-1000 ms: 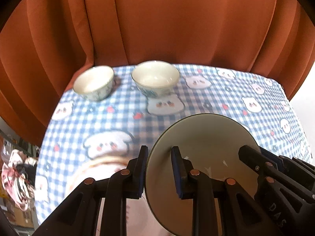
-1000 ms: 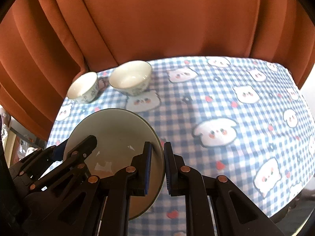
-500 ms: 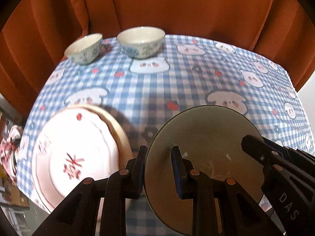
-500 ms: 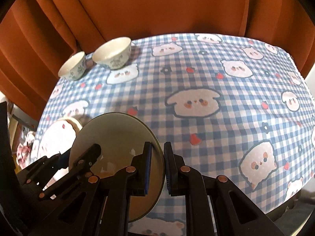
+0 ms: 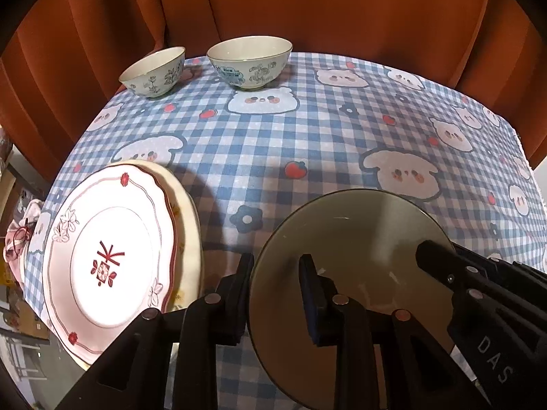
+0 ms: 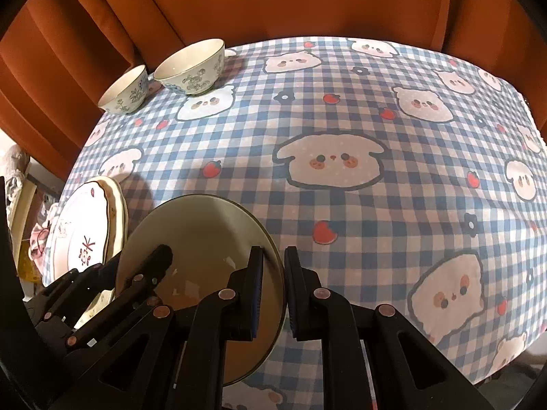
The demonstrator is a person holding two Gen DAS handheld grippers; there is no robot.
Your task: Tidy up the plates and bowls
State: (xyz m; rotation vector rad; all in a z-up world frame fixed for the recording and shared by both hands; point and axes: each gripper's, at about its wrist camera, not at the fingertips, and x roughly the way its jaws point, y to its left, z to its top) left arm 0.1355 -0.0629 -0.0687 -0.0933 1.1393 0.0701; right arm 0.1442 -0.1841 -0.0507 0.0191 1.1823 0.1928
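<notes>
An olive-green plate (image 5: 359, 239) (image 6: 205, 239) hangs low over the checked tablecloth (image 5: 342, 136), just right of a plate stack. My left gripper (image 5: 277, 294) straddles its left rim and its jaws are opening, with the rim still between them. My right gripper (image 6: 275, 290) is shut on the opposite rim. The stack has a pink-white plate with a red motif (image 5: 109, 256) (image 6: 85, 235) on top of a cream plate (image 5: 189, 225). A small patterned bowl (image 5: 154, 71) (image 6: 124, 92) and a larger one (image 5: 251, 61) (image 6: 191, 68) stand at the far left corner.
An orange curtain (image 5: 307, 7) hangs close behind the table. The table's left edge runs just past the plate stack, with clutter (image 5: 20, 239) below it. The cloth's right half (image 6: 410, 171) carries no dishes.
Both grippers came down and toward the near edge with the olive plate. The plate stack came fully into view at the left. The left jaws stand slightly wider.
</notes>
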